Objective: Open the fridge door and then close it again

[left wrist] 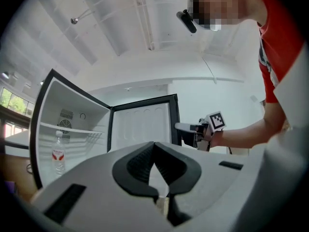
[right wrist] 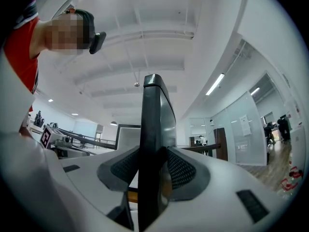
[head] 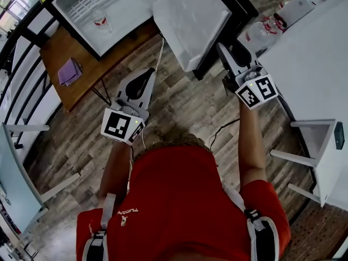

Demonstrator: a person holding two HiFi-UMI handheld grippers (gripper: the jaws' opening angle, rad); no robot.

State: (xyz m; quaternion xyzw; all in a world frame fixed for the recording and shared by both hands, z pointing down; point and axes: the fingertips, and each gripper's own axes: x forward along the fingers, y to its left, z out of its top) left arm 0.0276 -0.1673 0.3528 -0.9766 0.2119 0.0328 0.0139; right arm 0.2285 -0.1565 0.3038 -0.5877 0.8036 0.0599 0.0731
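— While the fridge is standing open at the far left, where is its door hanging?
— The fridge door is jutting toward the near side, just right of the cabinet. Its white inner face is showing and its dark outer edge is facing right.
— What is sitting around it?
— A white table is filling the right side. A wooden table is showing at the left, right beside the cabinet. A person in a red shirt is standing at the near side, holding one tool in each hand.
— What is the right gripper doing?
— It is reaching out to the door's free edge and clamping it. In the right gripper view the dark edge is running upright between the jaws, and both ribbed pads are pressing against it.
— And the left gripper?
— Its jaws are pressing together with nothing between them. It is hanging in the air left of the door, apart from it, and is pointing toward the open cabinet.
— Is anything smaller showing?
— A clear bottle with a red label is standing upright inside the cabinet, below the wire shelf. A purple cloth is lying on the wooden table.
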